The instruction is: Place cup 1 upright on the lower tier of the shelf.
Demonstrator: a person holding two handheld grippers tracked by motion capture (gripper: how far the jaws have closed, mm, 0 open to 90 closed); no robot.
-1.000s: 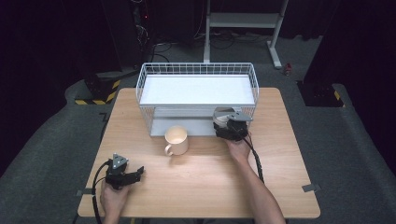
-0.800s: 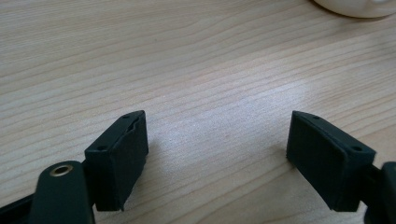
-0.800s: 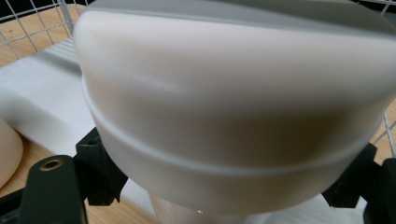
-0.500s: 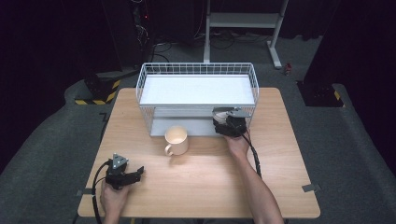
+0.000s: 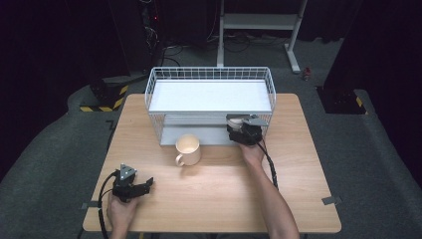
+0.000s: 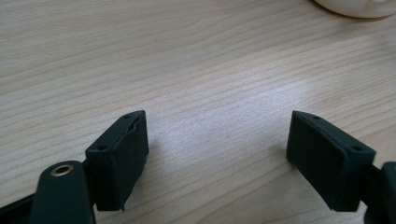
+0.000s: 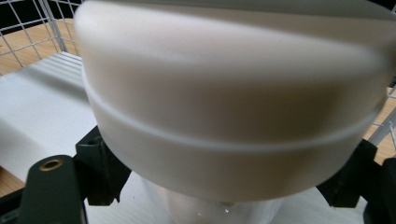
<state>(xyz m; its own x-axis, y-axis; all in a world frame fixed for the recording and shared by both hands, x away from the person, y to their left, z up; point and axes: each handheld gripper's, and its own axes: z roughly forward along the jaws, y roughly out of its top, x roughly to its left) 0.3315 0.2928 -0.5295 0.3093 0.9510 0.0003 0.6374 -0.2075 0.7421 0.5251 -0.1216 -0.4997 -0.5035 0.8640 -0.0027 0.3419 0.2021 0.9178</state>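
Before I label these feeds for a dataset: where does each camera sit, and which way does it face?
High view: above the person's side, looking forward and down on the table; forearms, both grippers show.
Left gripper view: on the left gripper, facing bare tabletop between open jaws.
Right gripper view: on the right gripper, jaws around a cream cup by the wire rack.
High and left views share the mug.

Cream mug (image 5: 188, 149) upright before rack (image 5: 211, 74)
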